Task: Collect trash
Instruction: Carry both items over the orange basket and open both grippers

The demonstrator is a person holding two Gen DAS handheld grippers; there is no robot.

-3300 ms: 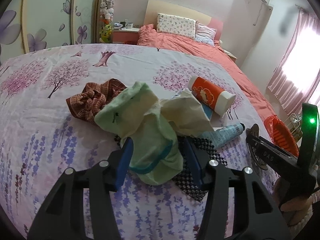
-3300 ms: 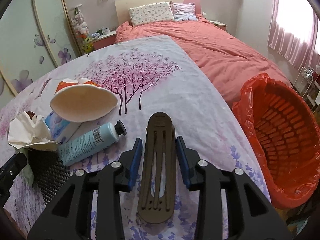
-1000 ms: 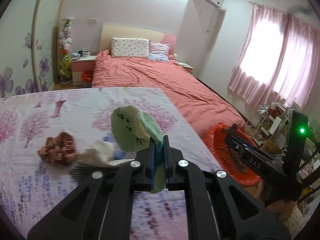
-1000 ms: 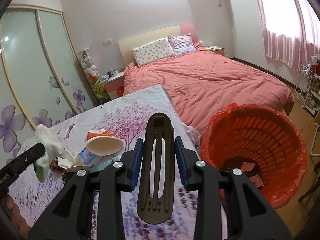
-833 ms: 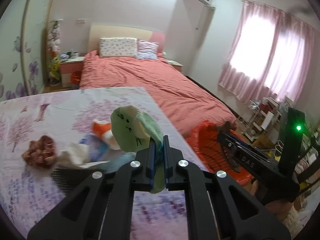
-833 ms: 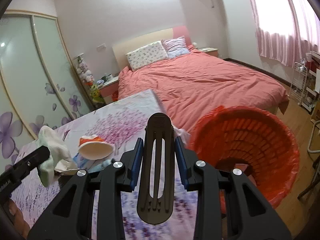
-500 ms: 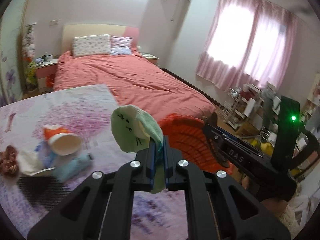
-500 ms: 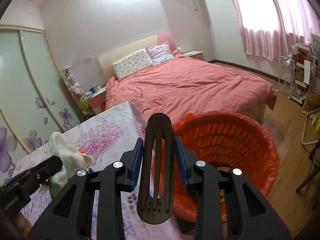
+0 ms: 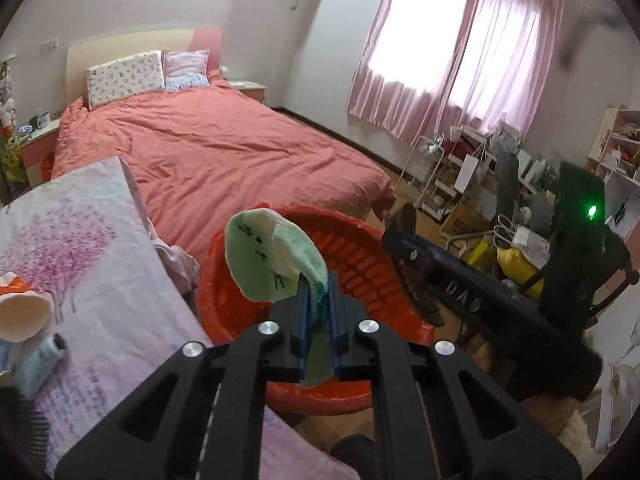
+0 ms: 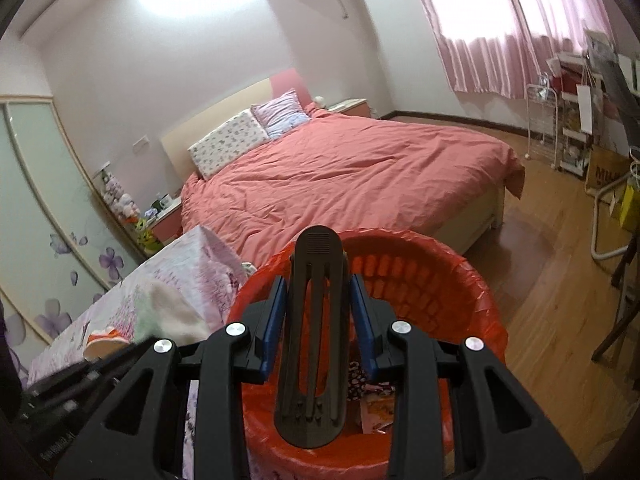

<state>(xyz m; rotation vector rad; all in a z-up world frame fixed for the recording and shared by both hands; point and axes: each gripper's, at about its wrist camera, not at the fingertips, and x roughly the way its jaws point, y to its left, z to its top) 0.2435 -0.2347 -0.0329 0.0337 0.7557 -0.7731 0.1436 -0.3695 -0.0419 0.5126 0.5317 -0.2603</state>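
Red basket (image 10: 472, 280) holds scraps; left claw (image 9: 318, 320) clamps a green sock (image 9: 260, 260), right claw (image 10: 318, 320) clamps a black clip (image 10: 316, 320) above it, table (image 9: 100, 248) left.

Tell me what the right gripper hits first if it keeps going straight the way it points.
Likely the far inner wall of the red bin: the right gripper, shut on a dark clip, points over its open mouth. Depth is unclear.

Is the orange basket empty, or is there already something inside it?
Not empty. In the right wrist view, the orange basket already holds some patterned scraps at its bottom, seen beside the dark hair clip that the right gripper holds above it.
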